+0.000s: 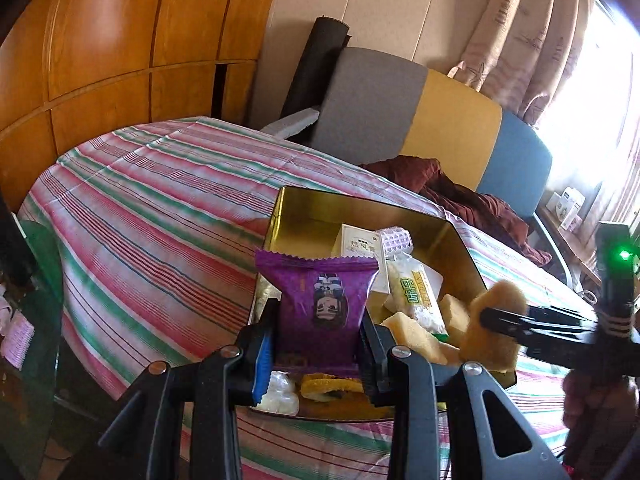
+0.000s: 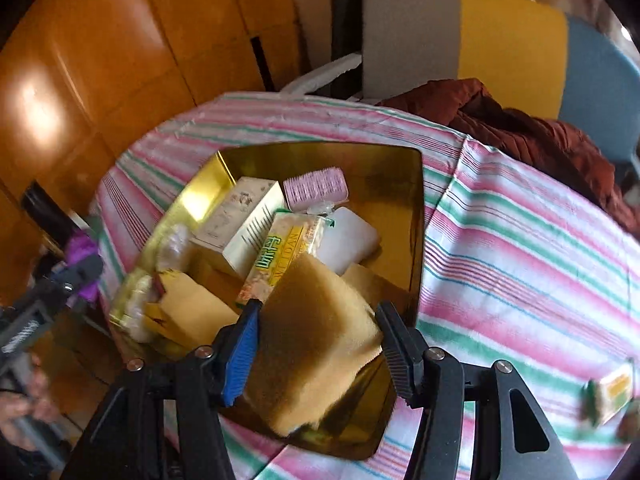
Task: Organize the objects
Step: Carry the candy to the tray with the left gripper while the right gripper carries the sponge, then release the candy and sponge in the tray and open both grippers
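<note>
My left gripper (image 1: 318, 344) is shut on a purple snack packet (image 1: 320, 300) and holds it upright over the near edge of a gold tin box (image 1: 304, 208). My right gripper (image 2: 316, 344) is shut on a yellow-brown sponge (image 2: 316, 336) above the near part of the gold tin box (image 2: 416, 240). The sponge (image 1: 494, 328) and right gripper (image 1: 504, 318) also show at the right of the left wrist view. In the box lie a white carton (image 2: 244, 216), a pink hair roller (image 2: 316, 190), a green-and-yellow snack packet (image 2: 280, 256), a white block (image 2: 348, 240) and yellow sponges (image 1: 412, 336).
The box sits on a table with a pink, green and white striped cloth (image 1: 160, 208). A small packet (image 2: 612, 392) lies on the cloth at the right. A grey, yellow and blue chair (image 1: 420, 112) with dark red clothing (image 2: 520, 124) stands behind. Wooden cabinets (image 1: 100, 40) are at the left.
</note>
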The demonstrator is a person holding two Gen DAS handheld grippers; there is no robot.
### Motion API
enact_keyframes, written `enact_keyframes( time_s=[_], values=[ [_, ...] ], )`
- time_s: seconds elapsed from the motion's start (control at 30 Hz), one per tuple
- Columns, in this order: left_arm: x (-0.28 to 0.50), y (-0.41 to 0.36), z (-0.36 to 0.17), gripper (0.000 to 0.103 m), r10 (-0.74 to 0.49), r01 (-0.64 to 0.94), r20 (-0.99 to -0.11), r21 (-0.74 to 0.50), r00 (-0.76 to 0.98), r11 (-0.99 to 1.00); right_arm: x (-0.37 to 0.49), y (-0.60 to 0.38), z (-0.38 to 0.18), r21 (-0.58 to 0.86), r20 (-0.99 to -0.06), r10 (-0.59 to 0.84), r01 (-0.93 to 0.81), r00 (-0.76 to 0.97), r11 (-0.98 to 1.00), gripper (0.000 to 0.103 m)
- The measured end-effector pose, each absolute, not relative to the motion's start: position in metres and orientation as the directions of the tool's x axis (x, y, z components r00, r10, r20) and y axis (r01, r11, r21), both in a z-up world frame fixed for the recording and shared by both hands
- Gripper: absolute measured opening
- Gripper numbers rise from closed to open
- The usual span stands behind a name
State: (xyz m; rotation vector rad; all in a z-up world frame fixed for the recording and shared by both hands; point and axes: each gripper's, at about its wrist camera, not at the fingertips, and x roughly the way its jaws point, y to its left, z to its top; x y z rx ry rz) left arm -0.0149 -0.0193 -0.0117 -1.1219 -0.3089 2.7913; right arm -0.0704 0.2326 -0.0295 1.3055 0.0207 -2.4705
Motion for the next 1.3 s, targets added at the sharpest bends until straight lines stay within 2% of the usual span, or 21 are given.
enact_keyframes(
  time_s=[0.37,0.57,0.8,0.93,1.1,1.2,1.3],
  values=[
    [-0.03,-0.019,-0.021,0.034,0.21,-0.04,-0.694,-0.252,-0.688,-0.967,-0.085,0.225,-0.046,0.165,-0.834,-0.314,0.338,-0.454,-0.926,0.055],
    [-0.031,-0.018,-0.016,0.035,0.267,-0.08,-0.672,-0.295,-0.691,-0.952,-0.082,0.228,-0.049,0.183,-0.836,-0.323,0.329,-0.443,-0.926,0.054],
    [-0.049,-0.01,-0.007,0.035,0.234,-0.088,-0.674,-0.244,-0.701,-0.966,-0.08,0.222,-0.046,0.149,-0.83,-0.306,0.344,-0.467,-0.927,0.055],
    [-0.068,0.008,0.012,0.035,0.248,-0.148,-0.649,-0.205,-0.72,-0.967,-0.079,0.222,-0.046,0.141,-0.827,-0.301,0.344,-0.475,-0.929,0.056],
    [-0.094,0.034,0.021,0.035,0.305,-0.205,-0.653,-0.226,-0.694,-0.952,-0.08,0.227,-0.046,0.155,-0.82,-0.311,0.337,-0.48,-0.929,0.057],
    [-0.11,0.051,0.022,0.05,0.37,-0.269,-0.659,-0.255,-0.655,-0.929,-0.082,0.23,-0.046,0.162,-0.818,-0.313,0.329,-0.482,-0.93,0.058],
    [-0.123,0.064,0.021,0.058,0.419,-0.311,-0.654,-0.282,-0.63,-0.908,-0.081,0.229,-0.046,0.159,-0.816,-0.309,0.324,-0.488,-0.932,0.059]
  ],
)
